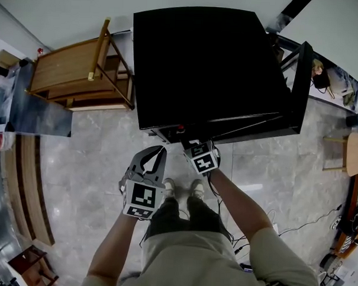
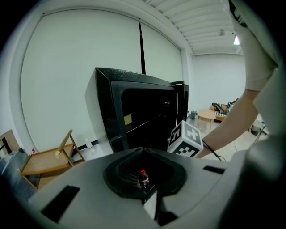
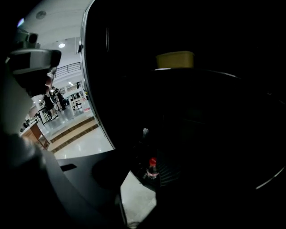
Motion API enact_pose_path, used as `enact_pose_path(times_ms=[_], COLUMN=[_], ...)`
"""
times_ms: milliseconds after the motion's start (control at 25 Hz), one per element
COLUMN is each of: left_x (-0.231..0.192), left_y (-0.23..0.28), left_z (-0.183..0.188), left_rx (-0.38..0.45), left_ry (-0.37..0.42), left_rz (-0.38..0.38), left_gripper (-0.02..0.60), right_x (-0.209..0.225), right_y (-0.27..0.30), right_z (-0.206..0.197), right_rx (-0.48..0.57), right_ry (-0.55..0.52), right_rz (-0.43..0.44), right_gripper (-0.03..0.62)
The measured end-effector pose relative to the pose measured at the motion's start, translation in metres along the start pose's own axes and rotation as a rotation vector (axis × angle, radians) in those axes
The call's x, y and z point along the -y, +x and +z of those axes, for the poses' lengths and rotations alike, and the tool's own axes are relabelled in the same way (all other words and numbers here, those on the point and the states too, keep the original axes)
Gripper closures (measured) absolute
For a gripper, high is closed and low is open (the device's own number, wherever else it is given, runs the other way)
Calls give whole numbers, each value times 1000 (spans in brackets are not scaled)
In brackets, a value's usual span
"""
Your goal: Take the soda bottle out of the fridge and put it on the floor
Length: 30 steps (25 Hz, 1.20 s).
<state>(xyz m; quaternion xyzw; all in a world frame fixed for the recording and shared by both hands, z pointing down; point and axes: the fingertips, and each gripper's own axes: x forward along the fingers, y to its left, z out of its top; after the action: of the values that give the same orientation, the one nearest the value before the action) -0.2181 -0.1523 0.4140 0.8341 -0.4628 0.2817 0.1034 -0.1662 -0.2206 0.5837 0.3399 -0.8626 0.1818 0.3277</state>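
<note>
The soda bottle point(image 1: 180, 129), small with a red cap, stands upright on the pale floor just in front of the black fridge point(image 1: 206, 63), whose door point(image 1: 300, 85) hangs open at the right. In the left gripper view the bottle point(image 2: 143, 178) shows through the loop of my left gripper point(image 2: 143, 151), whose fingertips meet with nothing in them. The left gripper point(image 1: 162, 149) points at the fridge base. My right gripper point(image 1: 196, 147) is beside it, close to the bottle. In the right gripper view the bottle point(image 3: 153, 168) stands ahead of the right gripper point(image 3: 144, 188), free of its open jaws.
A wooden folding rack point(image 1: 81, 70) stands left of the fridge, with a clear bottle point(image 2: 88, 144) on the floor by the wall. A round wooden table point(image 1: 356, 153) and cables point(image 1: 294, 224) are at the right. A yellow item point(image 3: 175, 59) sits on a fridge shelf.
</note>
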Motion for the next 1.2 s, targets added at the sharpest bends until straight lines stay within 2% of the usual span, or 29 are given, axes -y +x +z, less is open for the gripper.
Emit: enact_pose_path(times_ms=[400,880,1080,1200], left_x=[-5,-10,-12,-15], left_y=[18,29,23,17], left_z=[-28,-59,-68,-76], left_rx=[-13,-25,-29,-45], left_ry=[-3,7,-1,5], left_rz=[-14,-8,9,19], left_gripper=[571,571,571,571], right_x=[16,26,28,29], right_y=[74,130,141,145], right_z=[-50,-72,-77,-82], right_rx=[-96,-130,-133,-159], right_ry=[-43,-105,-117,-125], right_rz=[18,-26,-35,0], right_gripper=[445,431,465,479])
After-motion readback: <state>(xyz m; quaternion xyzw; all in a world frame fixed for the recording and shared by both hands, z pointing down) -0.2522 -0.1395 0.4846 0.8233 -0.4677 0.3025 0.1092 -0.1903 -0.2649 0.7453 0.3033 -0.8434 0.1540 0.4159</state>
